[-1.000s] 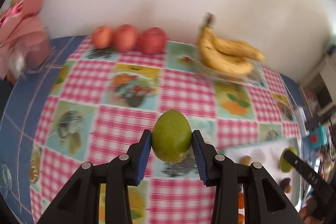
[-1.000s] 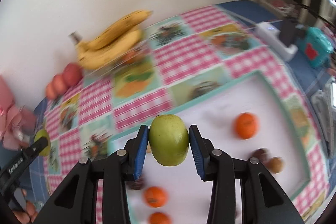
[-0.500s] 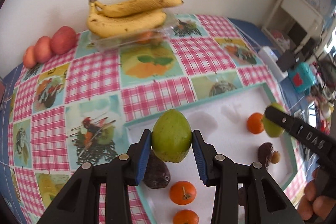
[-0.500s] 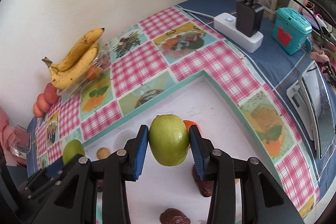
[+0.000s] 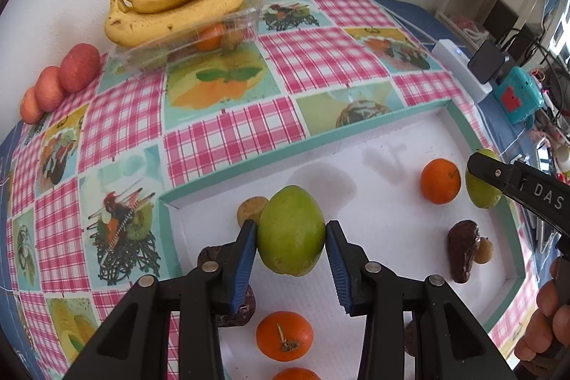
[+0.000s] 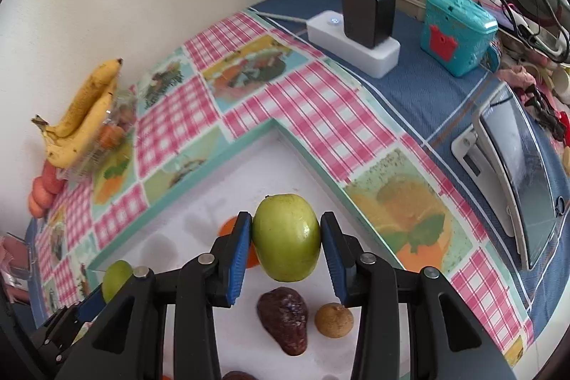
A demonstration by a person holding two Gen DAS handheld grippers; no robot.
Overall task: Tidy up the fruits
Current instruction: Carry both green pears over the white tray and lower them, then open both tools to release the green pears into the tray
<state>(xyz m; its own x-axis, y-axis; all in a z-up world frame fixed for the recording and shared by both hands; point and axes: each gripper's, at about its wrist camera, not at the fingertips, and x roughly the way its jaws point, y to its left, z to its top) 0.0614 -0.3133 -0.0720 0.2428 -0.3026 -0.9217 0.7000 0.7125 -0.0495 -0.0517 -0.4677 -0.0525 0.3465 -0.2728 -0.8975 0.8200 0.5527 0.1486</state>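
Note:
My left gripper [image 5: 290, 255] is shut on a green pear-shaped fruit [image 5: 290, 227], held above the near left part of a white tray with a teal rim [image 5: 302, 139]. My right gripper [image 6: 286, 255] is shut on a second green fruit [image 6: 286, 230] over the tray's right half. Each gripper shows at the edge of the other's view, still carrying its fruit. On the tray lie oranges [image 5: 440, 180] [image 5: 284, 330], a dark brown wrinkled fruit [image 6: 285, 316] and small tan round fruits [image 6: 333, 319] [image 5: 251, 209].
Bananas [image 5: 178, 6] rest on a clear box by the wall, with red apples [image 5: 78, 66] to their left. To the right of the checked cloth are a white power strip [image 6: 352, 38], a teal box [image 6: 456, 31] and a propped tablet [image 6: 513, 173]. A hand [image 5: 548, 319] shows at bottom right.
Both grippers swung from over the checked cloth to over the tray with their green fruits still held. The tray and its fruits now look closer.

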